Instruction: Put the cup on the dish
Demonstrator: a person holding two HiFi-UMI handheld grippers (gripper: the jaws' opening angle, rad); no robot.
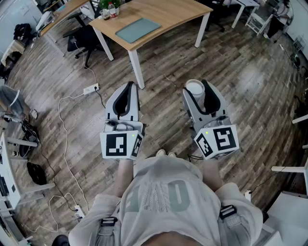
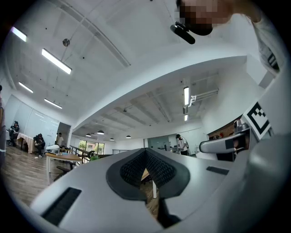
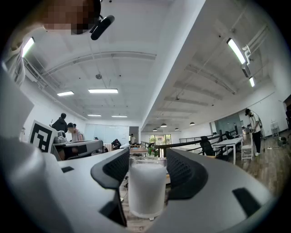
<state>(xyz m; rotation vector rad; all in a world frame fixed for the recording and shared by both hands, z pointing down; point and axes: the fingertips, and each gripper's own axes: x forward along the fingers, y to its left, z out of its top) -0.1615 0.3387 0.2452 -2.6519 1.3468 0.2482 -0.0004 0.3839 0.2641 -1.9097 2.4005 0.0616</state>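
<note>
Open wooden floor (image 1: 255, 86) lies to the right. A desk (image 1: 178, 12) on legs (image 1: 136, 69) stands ahead, an office chair (image 1: 84, 41) beside it; cables (image 1: 64, 149) and a power strip (image 1: 91, 89) trail across the left.

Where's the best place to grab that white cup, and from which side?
Its straight side wall, about mid-height, coming in level from the side. The cup stands upright with an open top, so the right gripper pinching opposite sides, as it does now, suits it.

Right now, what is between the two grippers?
Mostly bare wooden floor, with the person's shoe tips down low, in the head view. The right gripper holds the cup; the left gripper is shut, empty.
</note>
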